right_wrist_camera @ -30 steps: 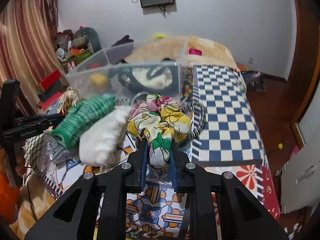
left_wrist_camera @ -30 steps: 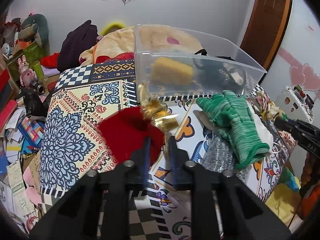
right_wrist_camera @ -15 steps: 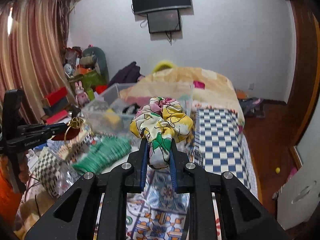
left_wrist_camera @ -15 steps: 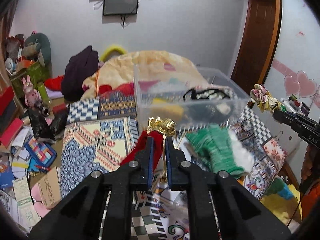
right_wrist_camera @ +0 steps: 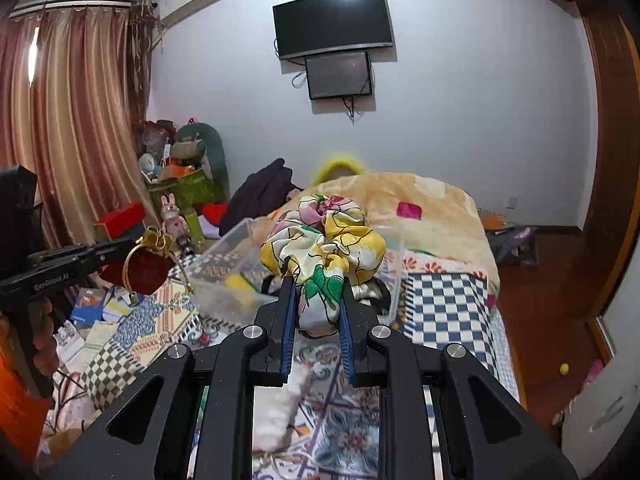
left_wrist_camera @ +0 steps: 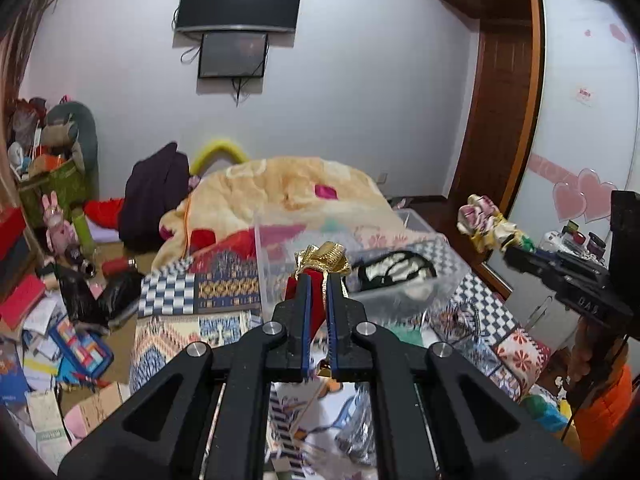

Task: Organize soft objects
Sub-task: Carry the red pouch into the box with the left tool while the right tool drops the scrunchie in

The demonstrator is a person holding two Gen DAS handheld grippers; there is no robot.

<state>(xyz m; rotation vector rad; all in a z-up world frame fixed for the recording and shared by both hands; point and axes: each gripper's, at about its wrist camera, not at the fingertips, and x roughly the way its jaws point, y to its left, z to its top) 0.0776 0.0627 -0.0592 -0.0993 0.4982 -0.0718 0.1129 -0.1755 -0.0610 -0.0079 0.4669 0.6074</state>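
Observation:
My left gripper [left_wrist_camera: 318, 280] is shut on a red pouch with a gold ruffled top [left_wrist_camera: 322, 258] and holds it in the air before the clear plastic bin [left_wrist_camera: 448, 276]. The pouch also shows in the right wrist view [right_wrist_camera: 138, 268], hanging from the left gripper [right_wrist_camera: 120, 250]. My right gripper [right_wrist_camera: 318, 286] is shut on a floral fabric scrunchie [right_wrist_camera: 324, 240], lifted above the bed. The scrunchie also shows in the left wrist view [left_wrist_camera: 486, 222], to the right of the bin. The bin [right_wrist_camera: 224, 268] holds a yellow item [right_wrist_camera: 240, 282] and a black-and-white item [left_wrist_camera: 394, 268].
A patterned bedspread [left_wrist_camera: 224, 284] covers the bed, with a beige blanket [left_wrist_camera: 288, 188] behind the bin. A white fluffy item [right_wrist_camera: 286, 404] lies below my right gripper. Cluttered floor and boxes sit at left [left_wrist_camera: 48, 320]. A wooden door [left_wrist_camera: 496, 128] stands at right.
Both grippers have risen well above the bed with their items. The red pouch came up off the bedspread. The green glove and pile have dropped out of sight below.

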